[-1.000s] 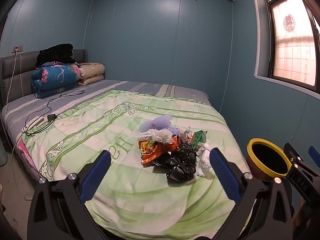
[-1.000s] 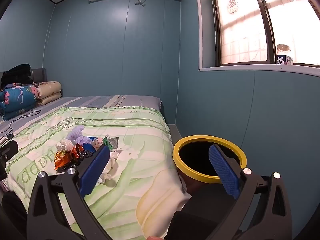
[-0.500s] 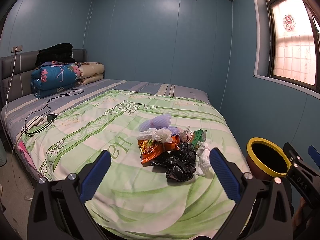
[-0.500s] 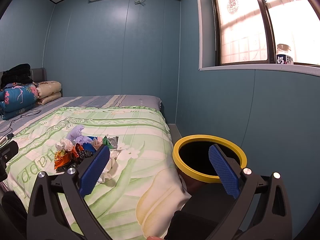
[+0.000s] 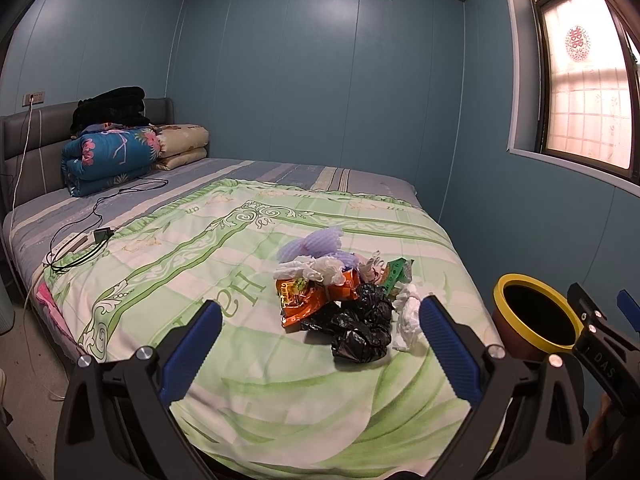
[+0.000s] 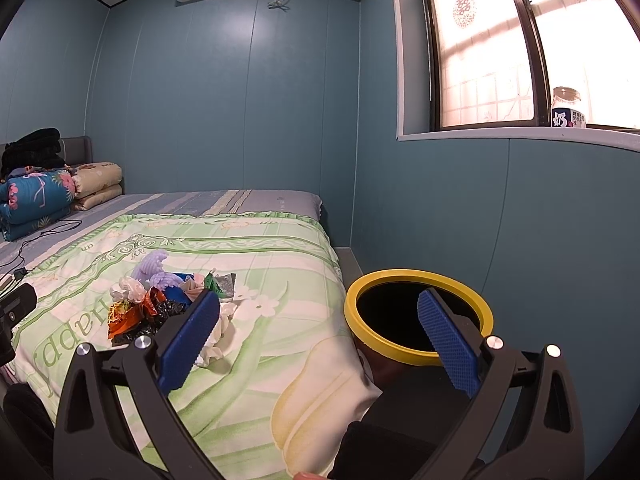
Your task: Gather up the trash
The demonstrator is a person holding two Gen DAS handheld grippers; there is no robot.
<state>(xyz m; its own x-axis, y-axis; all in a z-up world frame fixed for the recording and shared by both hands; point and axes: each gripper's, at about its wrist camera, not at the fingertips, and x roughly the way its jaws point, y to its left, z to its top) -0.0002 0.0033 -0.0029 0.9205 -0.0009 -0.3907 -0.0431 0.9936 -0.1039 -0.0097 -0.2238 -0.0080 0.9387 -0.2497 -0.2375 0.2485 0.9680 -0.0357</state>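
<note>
While spread wide, each gripper (image 5: 320,332) (image 6: 320,320) holds nothing.

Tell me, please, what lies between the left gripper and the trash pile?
Only bare green quilt separates the left gripper from the trash pile, per the left wrist view.

— Any writing you can read?
— "Happy" in green on the quilt (image 6: 160,264). A red double-happiness sign on the window (image 5: 577,43). The character 奶 on the jar (image 6: 566,110). "DAS" on the right gripper (image 5: 600,360).

Glossy crinkled black plastic bag (image 5: 360,330) on matt cloth quilt (image 5: 200,264)
</note>
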